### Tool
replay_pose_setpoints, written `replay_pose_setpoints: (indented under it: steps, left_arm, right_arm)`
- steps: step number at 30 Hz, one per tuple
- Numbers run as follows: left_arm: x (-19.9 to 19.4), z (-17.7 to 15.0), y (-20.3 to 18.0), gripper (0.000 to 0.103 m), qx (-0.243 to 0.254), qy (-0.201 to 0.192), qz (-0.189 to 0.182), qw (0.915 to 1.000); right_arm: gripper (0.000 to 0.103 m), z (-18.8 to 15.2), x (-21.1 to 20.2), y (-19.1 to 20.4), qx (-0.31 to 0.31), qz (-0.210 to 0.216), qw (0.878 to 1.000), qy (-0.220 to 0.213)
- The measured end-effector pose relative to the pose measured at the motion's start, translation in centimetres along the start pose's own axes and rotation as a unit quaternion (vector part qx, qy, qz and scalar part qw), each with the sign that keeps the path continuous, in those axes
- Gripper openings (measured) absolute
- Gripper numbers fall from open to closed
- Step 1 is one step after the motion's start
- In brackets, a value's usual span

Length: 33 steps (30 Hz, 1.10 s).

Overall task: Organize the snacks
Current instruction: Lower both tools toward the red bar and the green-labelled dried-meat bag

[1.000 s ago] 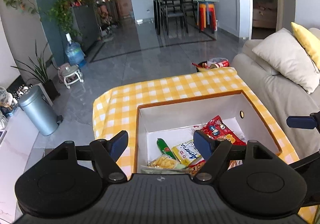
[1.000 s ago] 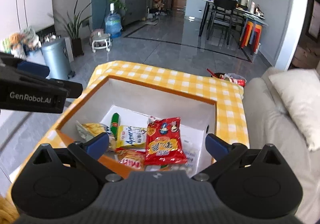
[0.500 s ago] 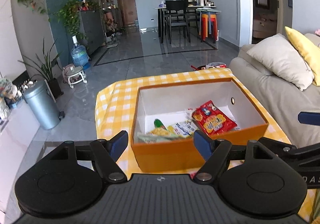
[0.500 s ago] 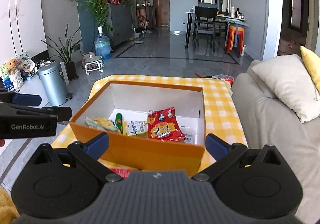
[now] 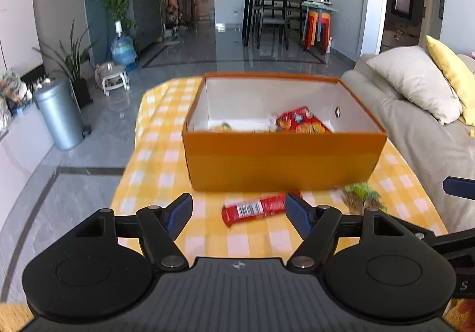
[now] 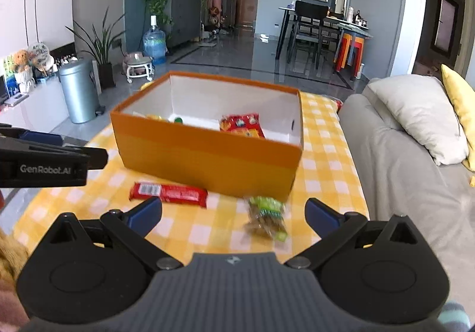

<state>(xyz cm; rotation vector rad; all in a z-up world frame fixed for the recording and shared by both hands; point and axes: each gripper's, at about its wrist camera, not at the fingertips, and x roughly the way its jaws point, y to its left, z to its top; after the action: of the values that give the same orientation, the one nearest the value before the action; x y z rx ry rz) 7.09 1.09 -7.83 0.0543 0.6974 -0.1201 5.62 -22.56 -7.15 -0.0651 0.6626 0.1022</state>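
Note:
An orange box [image 5: 282,160] [image 6: 207,158] stands on the yellow checked tablecloth [image 5: 154,160] [image 6: 323,154]. It holds several snack packs, among them a red bag [image 5: 299,121] [image 6: 242,125]. A red snack bar [image 5: 258,209] [image 6: 167,192] lies on the cloth in front of the box. A green and brown snack pack [image 5: 360,197] [image 6: 265,217] lies to its right. My left gripper [image 5: 239,214] is open and empty, just before the red bar. My right gripper [image 6: 233,214] is open and empty, just before the green pack.
A grey sofa [image 5: 421,136] [image 6: 400,160] with a white cushion [image 6: 415,112] runs along the table's right side. A metal bin [image 5: 59,115] [image 6: 78,90] stands on the floor at the left. Potted plants and a dining table stand further back.
Both grippers have pulled back and down from above the box. The box's front wall and the two snacks on the cloth have come into view. Both stay open.

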Motion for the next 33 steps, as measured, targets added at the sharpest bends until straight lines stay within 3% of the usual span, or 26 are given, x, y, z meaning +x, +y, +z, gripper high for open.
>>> replay_pose_setpoints:
  steps: [5,10,13,16,19,22,28,33]
  left_arm:
    - [1.3,-1.5,-0.6,0.083,0.027,0.043,-0.018,0.9985]
    - [2.3,-2.3,-1.4,0.083,0.044,0.047,-0.025,0.9976]
    - [2.8,-2.2,-1.6,0.083,0.060,0.038,-0.011,0.9974]
    - [3.9,-1.8,-1.4,0.083,0.082,0.046,-0.026,0.9952]
    - [5.1,-1.4,-1.5,0.083,0.111,0.056,-0.041,0.9914]
    - [6.1,-0.9,-1.8,0.083,0.142,0.059,-0.050,0.9868]
    - [9.5,0.2,-2.6,0.079,0.188,0.083,-0.053,0.9772]
    - [12.0,0.8,-3.1,0.079,0.225,0.100,-0.067,0.9668]
  right_arm:
    - [0.099,-2.0,1.0,-0.5,0.026,-0.004,0.999,0.029]
    - [0.099,-2.7,2.8,-1.0,0.043,-0.016,0.997,0.056]
    - [0.099,-2.9,3.8,-1.6,0.059,-0.008,0.996,0.060]
    - [0.099,-3.1,4.9,-1.9,0.062,0.001,0.995,0.075]
    - [0.098,-3.0,5.8,-2.0,0.065,0.012,0.994,0.086]
    - [0.087,-2.7,6.7,-2.3,0.076,0.016,0.993,0.092]
    - [0.078,-2.2,8.7,-3.3,0.098,0.012,0.990,0.103]
    - [0.078,-1.5,10.4,-4.2,0.112,0.004,0.989,0.100]
